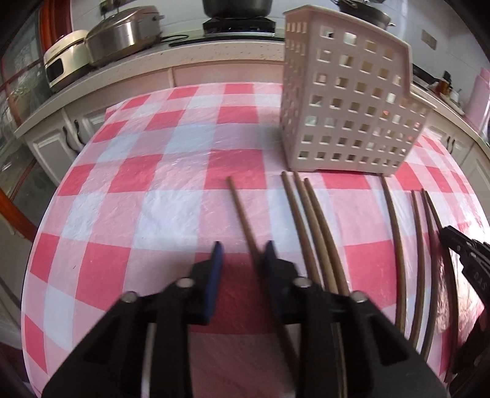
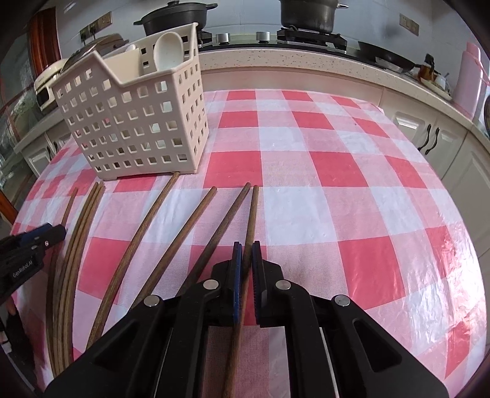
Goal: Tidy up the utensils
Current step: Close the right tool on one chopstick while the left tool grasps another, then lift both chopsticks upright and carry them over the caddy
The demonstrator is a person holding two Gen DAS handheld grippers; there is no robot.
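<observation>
Several brown wooden chopsticks lie side by side on the red-and-white checked tablecloth (image 2: 321, 171). A beige perforated utensil basket (image 1: 343, 101) stands behind them; in the right wrist view the basket (image 2: 137, 122) holds a white spoon (image 2: 167, 50). My left gripper (image 1: 242, 254) is open, and the leftmost chopstick (image 1: 242, 214) runs along the inside of its right finger. My right gripper (image 2: 246, 254) is shut on the rightmost chopstick (image 2: 253, 211), low over the cloth. The right gripper also shows at the left wrist view's right edge (image 1: 468, 254).
A kitchen counter (image 2: 306, 61) runs behind the table with a gas stove, black pots (image 2: 174, 16), a frying pan (image 2: 389, 58) and a rice cooker (image 1: 122, 33). White cabinets (image 2: 435, 137) stand below. The table edge curves down on both sides.
</observation>
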